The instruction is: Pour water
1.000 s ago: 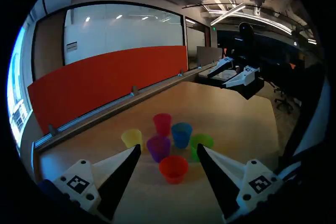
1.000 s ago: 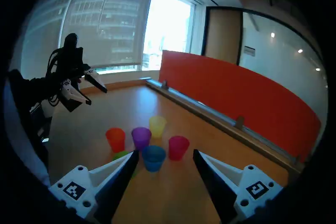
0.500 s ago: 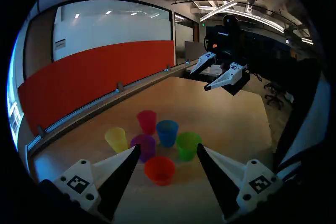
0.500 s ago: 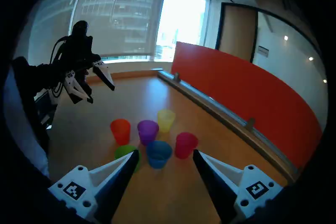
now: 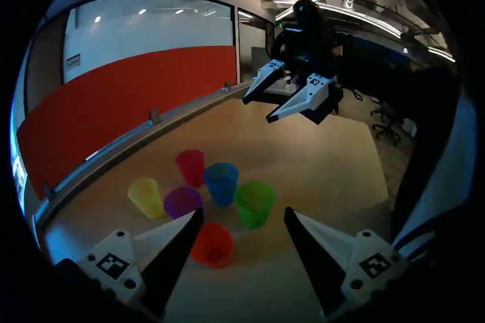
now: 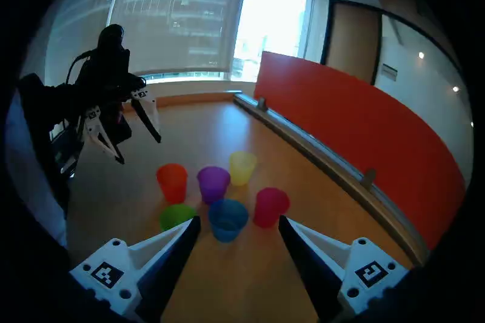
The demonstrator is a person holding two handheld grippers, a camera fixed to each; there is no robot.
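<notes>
1. Both wide open, empty: left gripper [image 5: 241, 210], right gripper [image 6: 237, 219].
2. Six cups [image 6: 213, 182] cluster tight at the table's [image 5: 315, 159] near centre.
3. Risk: grabbing one, a finger nudges neighbours over and spills water.

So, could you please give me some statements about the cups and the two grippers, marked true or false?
The blue cup stands beside the pink cup. True.
The left gripper is shut on the green cup. False: it is open and empty; the green cup stands free on the table.
The yellow cup lies on its side. False: it stands upright.
The right gripper is open. True.
</notes>
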